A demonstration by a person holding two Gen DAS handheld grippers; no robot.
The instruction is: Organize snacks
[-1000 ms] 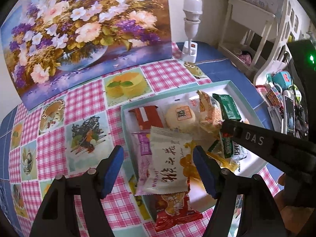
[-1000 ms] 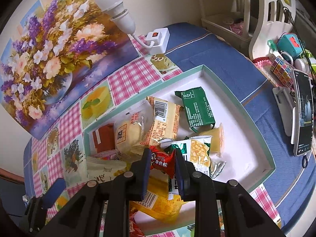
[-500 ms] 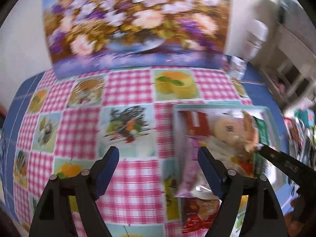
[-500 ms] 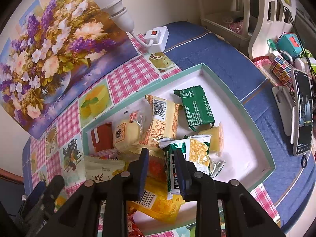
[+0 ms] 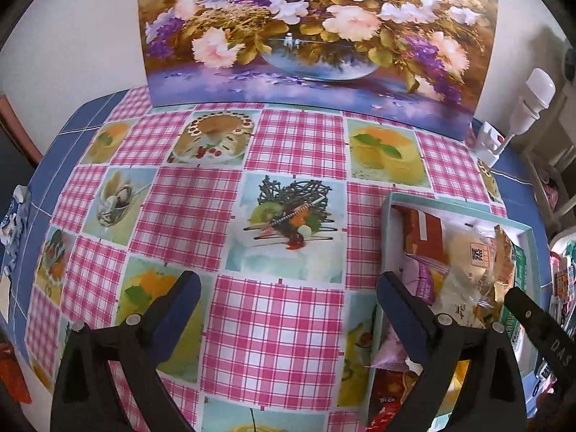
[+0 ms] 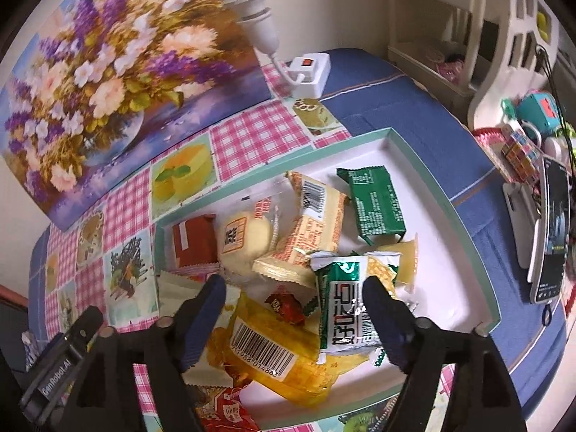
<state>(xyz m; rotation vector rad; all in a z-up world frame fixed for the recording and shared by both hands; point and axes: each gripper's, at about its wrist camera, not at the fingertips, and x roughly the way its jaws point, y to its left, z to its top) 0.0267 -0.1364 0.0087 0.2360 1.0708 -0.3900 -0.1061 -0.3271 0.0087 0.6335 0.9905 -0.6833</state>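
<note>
Much of the snack pile is buried under itself: in my right view a small red candy point(image 6: 284, 304) shows only partly between a yellow barcode packet point(image 6: 277, 356) and a green-and-white packet point(image 6: 345, 306), and a red wrapper point(image 6: 226, 410) at the bottom edge is cut off. In my left view the tray point(image 5: 390, 201) runs out of frame at the right, and its snacks blur together behind my own finger.

My left gripper point(image 5: 288, 309) hangs with its fingers spread wide and nothing between them, over the pink checked cloth on the table point(image 5: 280, 324), just beside the tray's left wall.

My right gripper point(image 6: 293, 311) is also wide open and holds nothing, directly over the pile. The red candy lies between its fingers; whether either fingertip touches a packet I cannot tell.

The snacks all lie in the teal-rimmed tray point(image 6: 360, 140), crowded toward its near-left end, with a dark green packet point(image 6: 376, 201) lying apart.
</note>
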